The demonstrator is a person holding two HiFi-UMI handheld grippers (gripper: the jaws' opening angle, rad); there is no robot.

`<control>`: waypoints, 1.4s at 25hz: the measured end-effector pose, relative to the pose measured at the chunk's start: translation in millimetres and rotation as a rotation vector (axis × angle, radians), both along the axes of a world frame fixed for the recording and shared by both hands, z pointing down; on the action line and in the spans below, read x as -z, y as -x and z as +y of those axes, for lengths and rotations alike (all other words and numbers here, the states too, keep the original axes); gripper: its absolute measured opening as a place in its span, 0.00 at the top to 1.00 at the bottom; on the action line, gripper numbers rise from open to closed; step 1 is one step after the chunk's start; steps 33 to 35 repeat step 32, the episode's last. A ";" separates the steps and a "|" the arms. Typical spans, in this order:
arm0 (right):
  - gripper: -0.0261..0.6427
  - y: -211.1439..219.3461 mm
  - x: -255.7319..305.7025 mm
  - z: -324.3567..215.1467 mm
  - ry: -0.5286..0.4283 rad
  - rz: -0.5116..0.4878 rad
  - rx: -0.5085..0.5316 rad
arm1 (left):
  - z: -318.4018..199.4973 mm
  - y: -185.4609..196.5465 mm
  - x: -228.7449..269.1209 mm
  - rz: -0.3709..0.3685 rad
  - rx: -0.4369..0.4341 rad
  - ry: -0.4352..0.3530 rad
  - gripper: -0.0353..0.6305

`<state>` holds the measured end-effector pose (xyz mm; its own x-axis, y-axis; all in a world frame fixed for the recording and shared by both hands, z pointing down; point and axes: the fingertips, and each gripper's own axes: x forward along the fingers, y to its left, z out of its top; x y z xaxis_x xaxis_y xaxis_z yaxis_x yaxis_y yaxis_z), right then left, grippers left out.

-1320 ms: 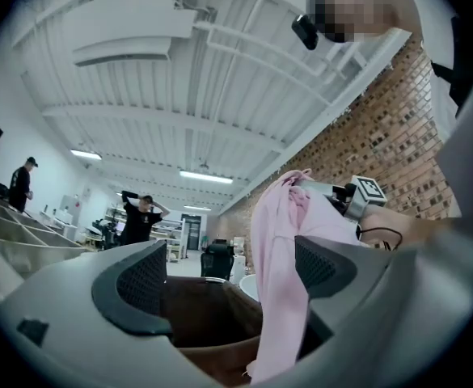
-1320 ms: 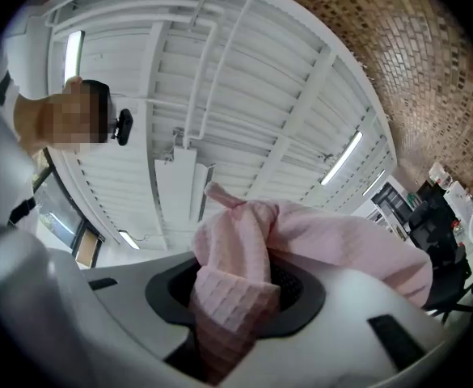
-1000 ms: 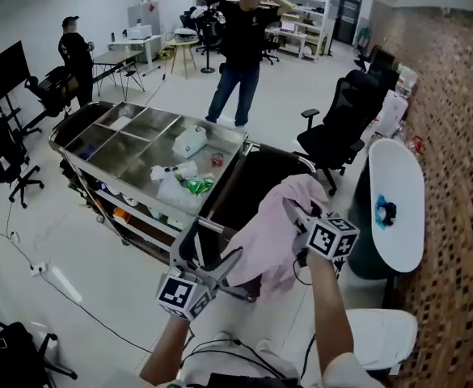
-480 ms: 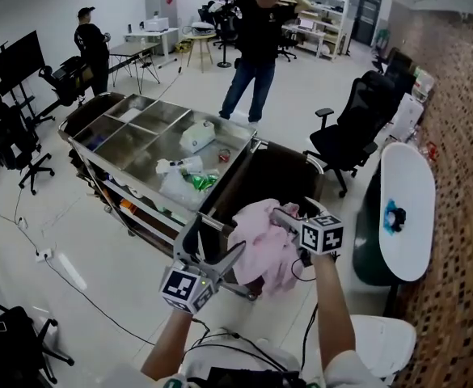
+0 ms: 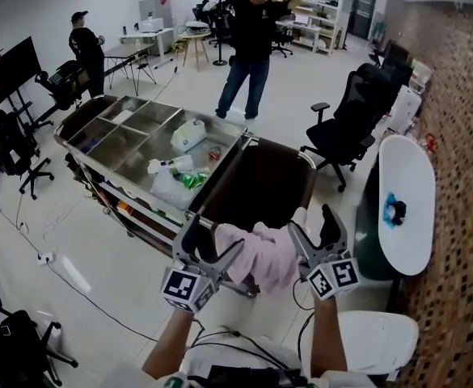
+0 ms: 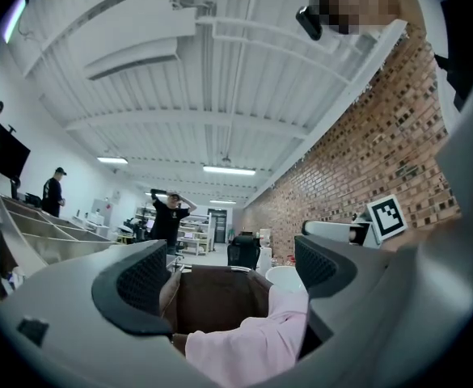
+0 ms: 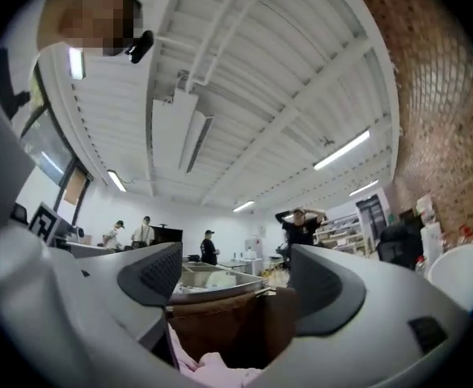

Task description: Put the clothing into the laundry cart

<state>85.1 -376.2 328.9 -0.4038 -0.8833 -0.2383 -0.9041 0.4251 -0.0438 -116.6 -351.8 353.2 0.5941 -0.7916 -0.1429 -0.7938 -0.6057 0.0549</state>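
Observation:
A pink garment [image 5: 265, 253] lies heaped over the near rim of the dark laundry cart [image 5: 262, 186], partly inside its bag. My right gripper [image 5: 310, 226] stands open just right of the heap, and its pads hold nothing. My left gripper [image 5: 210, 245] is open too, at the heap's left edge. In the left gripper view the pink cloth [image 6: 252, 351] lies low between the spread jaws of the left gripper [image 6: 232, 277], untouched by the pads. The right gripper view shows the cart's brown bag [image 7: 240, 322] ahead and a bit of pink cloth [image 7: 212, 370] below the right gripper [image 7: 232, 285].
A steel trolley [image 5: 115, 148] with compartments holding bottles and bags adjoins the cart on its left. A person [image 5: 248, 47] stands beyond the cart, another [image 5: 86, 51] at far left. A black office chair [image 5: 343, 136] and a white oval table [image 5: 406, 217] are to the right.
My right gripper opened, let go of the pink garment and drew back toward me. The garment dropped from above the cart onto its near rim. The left gripper barely moved.

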 end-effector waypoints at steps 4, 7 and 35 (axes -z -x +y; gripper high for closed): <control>0.29 -23.5 -4.8 23.7 -0.045 0.047 -0.159 | 2.6 -4.8 1.5 -0.011 0.059 -0.021 0.23; 0.29 -34.8 -15.1 31.6 0.004 0.064 -0.239 | 3.5 -7.3 2.8 -0.011 0.100 -0.025 0.23; 0.30 -21.4 -20.9 58.0 0.033 0.136 -0.184 | 24.1 -30.7 -6.8 -0.045 0.108 -0.024 0.23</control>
